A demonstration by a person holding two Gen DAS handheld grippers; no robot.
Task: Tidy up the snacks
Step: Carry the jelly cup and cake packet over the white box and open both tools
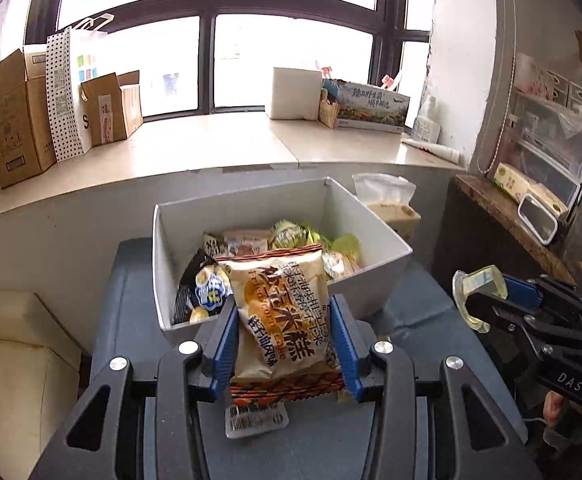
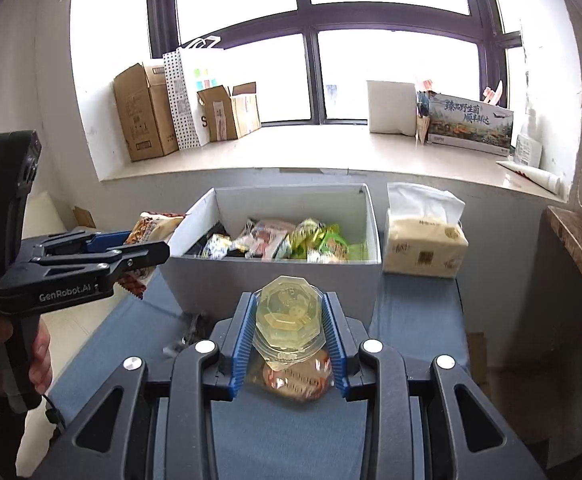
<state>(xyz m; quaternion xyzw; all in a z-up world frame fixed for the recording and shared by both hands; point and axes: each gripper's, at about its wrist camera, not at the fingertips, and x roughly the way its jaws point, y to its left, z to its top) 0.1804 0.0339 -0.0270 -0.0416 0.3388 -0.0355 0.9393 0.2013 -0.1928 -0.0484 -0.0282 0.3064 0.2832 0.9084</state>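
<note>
left tongs (image 1: 285,344) clamped on one fried corn cake packet (image 1: 281,316), at near rim of one white box (image 1: 371,220) | right tongs (image 2: 289,334) clamped on one clear jelly cup (image 2: 289,314) before box | two loose snacks on blue desk (image 1: 411,308) | one tissue pack (image 2: 425,248) right of box

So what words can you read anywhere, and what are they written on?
"Fried corn Cake": the orange snack packet held in the left gripper; its big Chinese letters are hard to make out.
"GenRobot.AI": the left gripper's side, right wrist view.
"DAS": the right gripper.
"S": the white paper bag.
Cardboard boxes, tissue pack, landscape box: too blurred.
</note>
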